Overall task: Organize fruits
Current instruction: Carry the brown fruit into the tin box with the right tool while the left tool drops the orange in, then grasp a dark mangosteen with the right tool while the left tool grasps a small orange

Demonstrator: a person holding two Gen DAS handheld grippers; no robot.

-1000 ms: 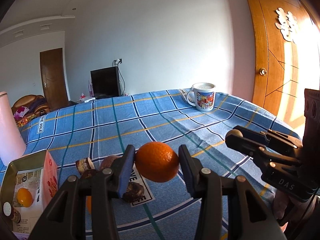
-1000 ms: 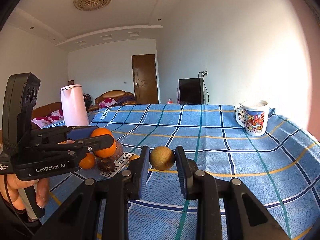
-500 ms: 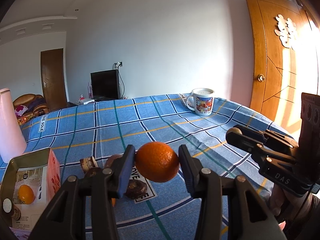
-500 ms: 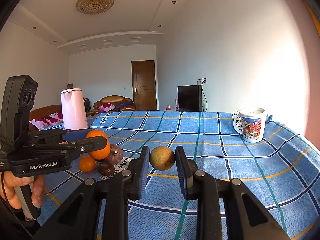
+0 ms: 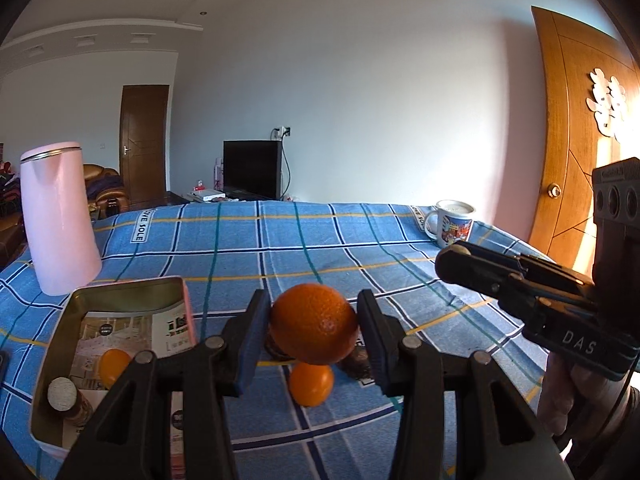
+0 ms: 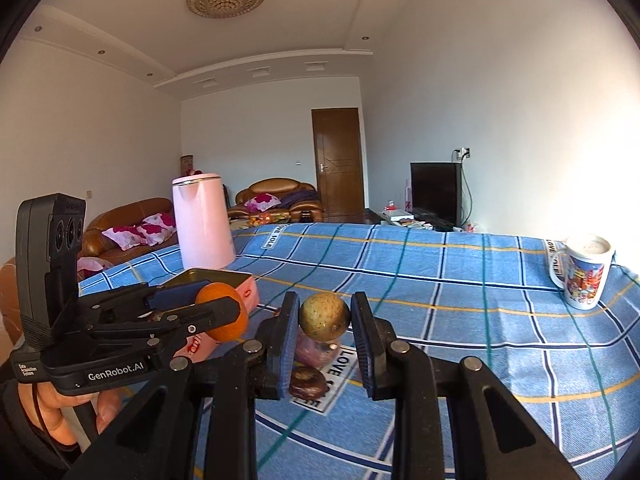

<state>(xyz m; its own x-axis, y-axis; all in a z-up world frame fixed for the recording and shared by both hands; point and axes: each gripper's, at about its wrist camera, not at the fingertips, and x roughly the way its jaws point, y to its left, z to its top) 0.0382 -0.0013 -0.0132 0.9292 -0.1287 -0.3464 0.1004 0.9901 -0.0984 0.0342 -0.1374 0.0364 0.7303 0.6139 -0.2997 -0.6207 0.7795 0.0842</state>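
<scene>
L gripper (image 5: 313, 330) was held above the counter (image 5: 304, 240), aimed forward w/ a slight downward tilt; its fingers (image 5: 250, 332) were clamped on an orange (image 5: 314, 329), which hung clear of the blue plaid cloth; a smaller orange (image 5: 311, 383) and dark fruits lay on the cloth just below it. R gripper (image 6: 325, 322) sat alongside at about the same height, tilted down much the same; its fingers (image 6: 289, 332) were clamped on a yellow-brown round fruit (image 6: 325, 316), also off the cloth; a reddish fruit (image 6: 316, 350) and a dark wrinkled fruit (image 6: 307, 381) lay under it near the "LOVE" label. In the R view a hand (image 6: 60, 412) gripped the L gripper's handle from below, at lower left; in the L view a hand (image 5: 576, 396) wrapped the R gripper's handle at lower right. An open tin box (image 5: 60, 320) stood at the L side, w/ a small orange fruit (image 5: 114, 362) inside; a pink kettle (image 5: 58, 220) stood behind it; a printed mug (image 5: 454, 222) stood at the far R edge.
</scene>
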